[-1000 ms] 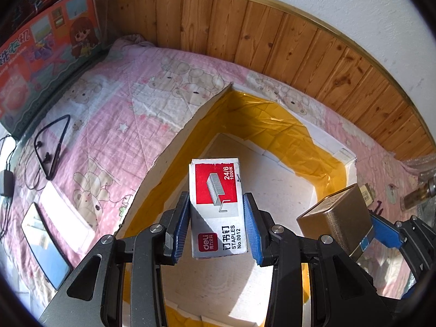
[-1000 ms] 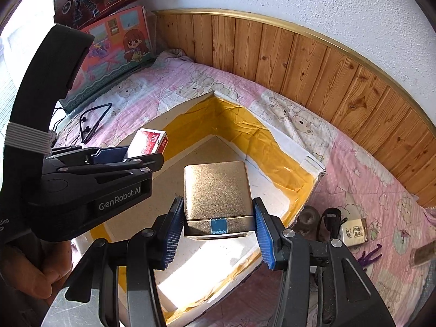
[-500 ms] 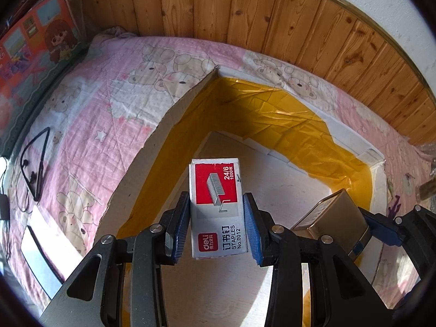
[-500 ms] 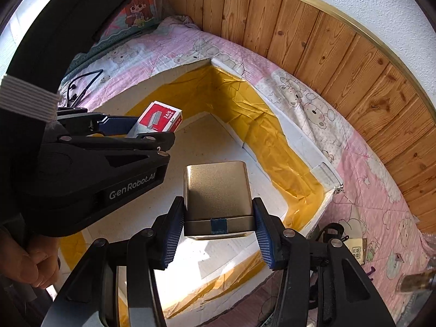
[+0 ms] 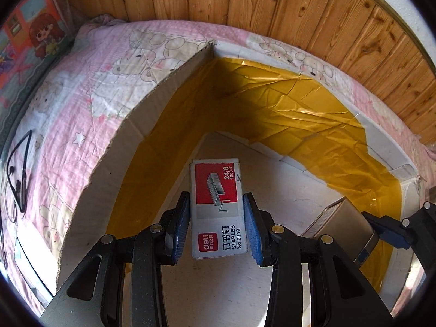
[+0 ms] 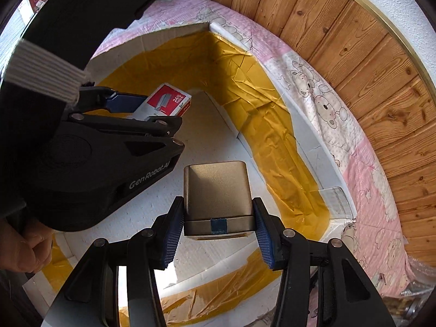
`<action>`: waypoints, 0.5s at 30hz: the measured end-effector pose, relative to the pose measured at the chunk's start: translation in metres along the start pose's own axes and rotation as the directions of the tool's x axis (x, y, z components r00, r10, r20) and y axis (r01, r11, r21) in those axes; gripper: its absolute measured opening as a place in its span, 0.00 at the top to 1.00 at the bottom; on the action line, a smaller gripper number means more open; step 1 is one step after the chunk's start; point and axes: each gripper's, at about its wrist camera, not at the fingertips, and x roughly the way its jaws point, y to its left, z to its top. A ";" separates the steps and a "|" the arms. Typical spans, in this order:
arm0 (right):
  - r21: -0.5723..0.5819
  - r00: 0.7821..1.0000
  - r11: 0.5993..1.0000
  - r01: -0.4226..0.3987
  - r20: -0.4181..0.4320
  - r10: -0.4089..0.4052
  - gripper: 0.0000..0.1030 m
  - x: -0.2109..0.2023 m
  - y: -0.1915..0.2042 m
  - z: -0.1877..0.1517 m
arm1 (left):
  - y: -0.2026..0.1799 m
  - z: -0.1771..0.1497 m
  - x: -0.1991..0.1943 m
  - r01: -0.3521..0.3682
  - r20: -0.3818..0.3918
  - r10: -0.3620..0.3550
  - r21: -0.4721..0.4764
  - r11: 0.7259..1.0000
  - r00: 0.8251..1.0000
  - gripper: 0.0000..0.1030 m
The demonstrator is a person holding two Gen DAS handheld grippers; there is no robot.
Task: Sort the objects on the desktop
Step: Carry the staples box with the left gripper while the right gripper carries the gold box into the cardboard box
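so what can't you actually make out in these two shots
- Box floor under the staple box: left wrist view, hidden by the left gripper.
- Gold tin: no readable label; underside hidden, right wrist view, in the right gripper.
- Black cable on the quilt: left wrist view, too small to identify.
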 end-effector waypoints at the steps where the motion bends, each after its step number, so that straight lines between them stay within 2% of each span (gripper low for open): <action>1: -0.009 1.000 1.000 0.004 -0.012 -0.004 0.51 0.004 0.000 0.001 | 0.000 0.000 0.003 -0.002 -0.009 0.002 0.003 1.000 1.000 0.61; 10: -0.046 0.997 0.998 0.033 -0.073 -0.037 0.51 0.017 -0.005 0.004 | -0.005 0.003 0.015 -0.042 -0.011 0.043 0.017 0.999 0.999 0.59; 15: -0.044 0.997 0.998 0.044 -0.066 -0.046 0.50 0.015 -0.004 0.000 | -0.008 0.003 0.014 -0.056 -0.011 0.056 0.029 0.998 0.998 0.58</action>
